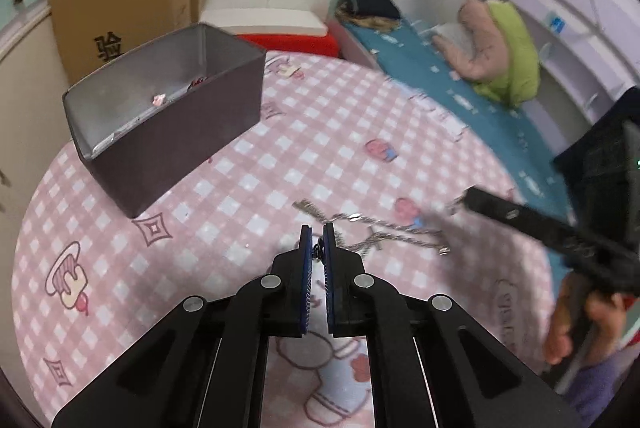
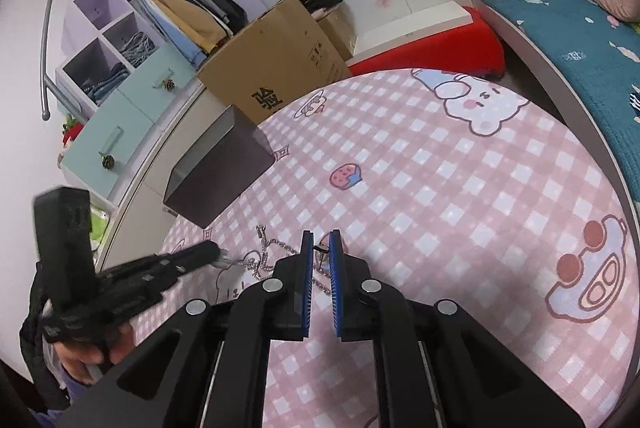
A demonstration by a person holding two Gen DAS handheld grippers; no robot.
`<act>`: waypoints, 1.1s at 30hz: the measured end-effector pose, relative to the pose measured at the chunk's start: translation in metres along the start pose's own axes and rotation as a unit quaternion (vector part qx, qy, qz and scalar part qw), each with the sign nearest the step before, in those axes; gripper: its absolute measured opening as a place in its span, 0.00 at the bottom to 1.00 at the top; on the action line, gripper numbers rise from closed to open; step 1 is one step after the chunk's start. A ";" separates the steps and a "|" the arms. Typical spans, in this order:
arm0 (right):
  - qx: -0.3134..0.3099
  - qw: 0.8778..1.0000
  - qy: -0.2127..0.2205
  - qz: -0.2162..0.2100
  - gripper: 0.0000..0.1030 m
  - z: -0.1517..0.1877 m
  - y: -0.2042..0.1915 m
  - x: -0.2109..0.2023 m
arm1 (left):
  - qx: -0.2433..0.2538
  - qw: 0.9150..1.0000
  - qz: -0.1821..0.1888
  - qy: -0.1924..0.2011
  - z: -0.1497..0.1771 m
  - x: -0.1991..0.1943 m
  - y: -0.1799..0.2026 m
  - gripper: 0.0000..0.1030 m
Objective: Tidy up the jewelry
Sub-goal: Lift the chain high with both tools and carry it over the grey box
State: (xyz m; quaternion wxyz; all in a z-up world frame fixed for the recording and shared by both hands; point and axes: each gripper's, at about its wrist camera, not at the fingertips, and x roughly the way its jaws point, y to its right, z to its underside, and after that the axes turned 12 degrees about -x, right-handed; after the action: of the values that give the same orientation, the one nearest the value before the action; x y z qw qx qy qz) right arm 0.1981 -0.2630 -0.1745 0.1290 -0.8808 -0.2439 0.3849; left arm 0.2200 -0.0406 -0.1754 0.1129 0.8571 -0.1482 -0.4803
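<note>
Pick-up step: both my grippers pinch 1 silver chain necklace (image 1: pixel 360 224) lying on the pink checked tablecloth (image 1: pixel 280 155). Left gripper (image 1: pixel 318 234) and right gripper (image 2: pixel 321 242) are each nearly closed on a link. Next, I judge: lift together toward the dark rectangular box (image 1: pixel 168 147), avoiding tangles

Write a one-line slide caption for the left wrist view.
Both grippers pinch a silver chain on the pink checked tablecloth beside a dark box.
</note>
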 end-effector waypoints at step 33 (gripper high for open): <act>-0.193 0.981 0.000 0.014 0.08 -0.128 -0.147 0.005 | 0.099 0.975 -0.006 0.197 -0.154 -0.233 0.040 0.06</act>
State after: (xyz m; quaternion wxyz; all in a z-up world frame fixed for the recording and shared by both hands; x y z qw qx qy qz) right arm 0.2473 -0.1406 -0.0311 -0.0485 -0.8923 -0.3015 0.3325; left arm 0.2306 0.0145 0.1011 0.0520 0.9425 -0.1650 -0.2859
